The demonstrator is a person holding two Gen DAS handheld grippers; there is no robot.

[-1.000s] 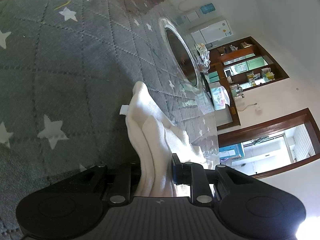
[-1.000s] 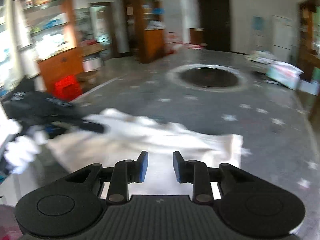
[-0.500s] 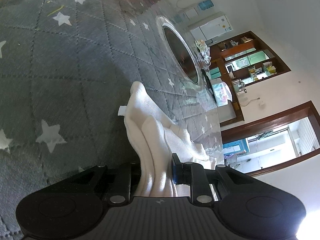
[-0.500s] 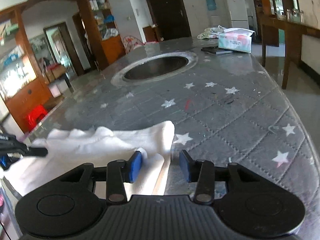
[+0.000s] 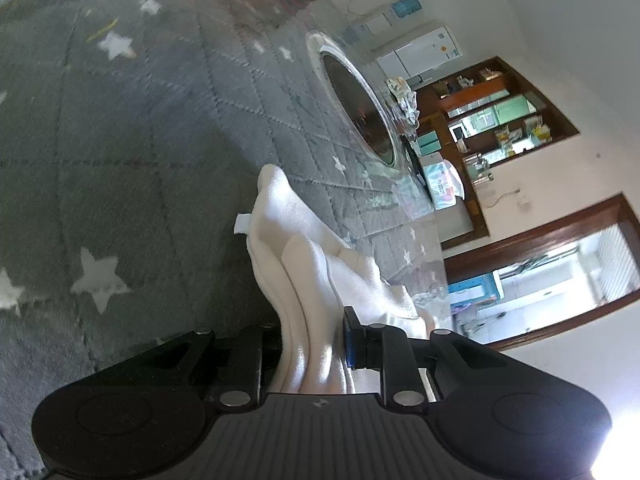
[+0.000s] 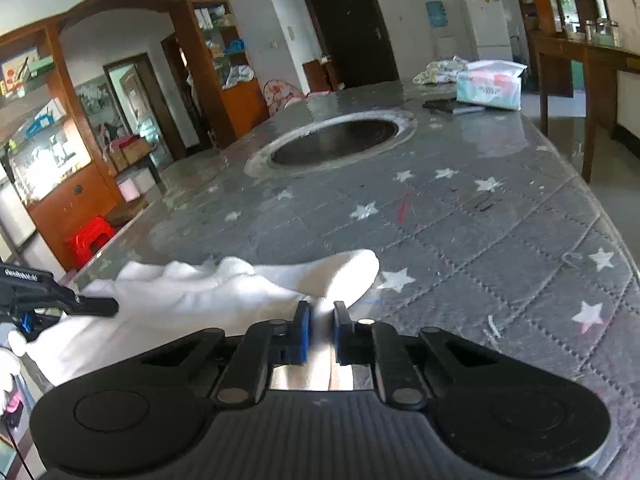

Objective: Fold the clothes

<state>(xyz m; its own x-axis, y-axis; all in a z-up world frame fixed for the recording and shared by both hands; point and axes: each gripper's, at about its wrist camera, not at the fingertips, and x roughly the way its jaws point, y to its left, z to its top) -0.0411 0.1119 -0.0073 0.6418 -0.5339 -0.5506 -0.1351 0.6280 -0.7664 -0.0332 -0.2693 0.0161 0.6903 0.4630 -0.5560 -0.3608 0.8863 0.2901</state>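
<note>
You're holding the white garment at both ends – it's lying bunched along the near edge of the grey star-quilted table cover, stretching from the near middle out to the near left in the right wrist view. Your right gripper is closing its jaws on the garment's right end, and the blue pads are already pressing a thin fold of cloth between them. Your left gripper is clamping a thick, layered bunch of the same garment, jaws narrowed but not touching, cloth filling the gap and rising up between the fingers. In the right wrist view you're seeing that left gripper at the far left edge, its black finger lying on the garment's left end. A small white tag is sticking out from the garment's edge in the left wrist view. Farther back on the table, a round dark recess with a silver rim is sitting near the middle, and beyond it to the right – a tissue pack, a dark flat object just in front of it, and a crumpled patterned cloth at the far edge.
</note>
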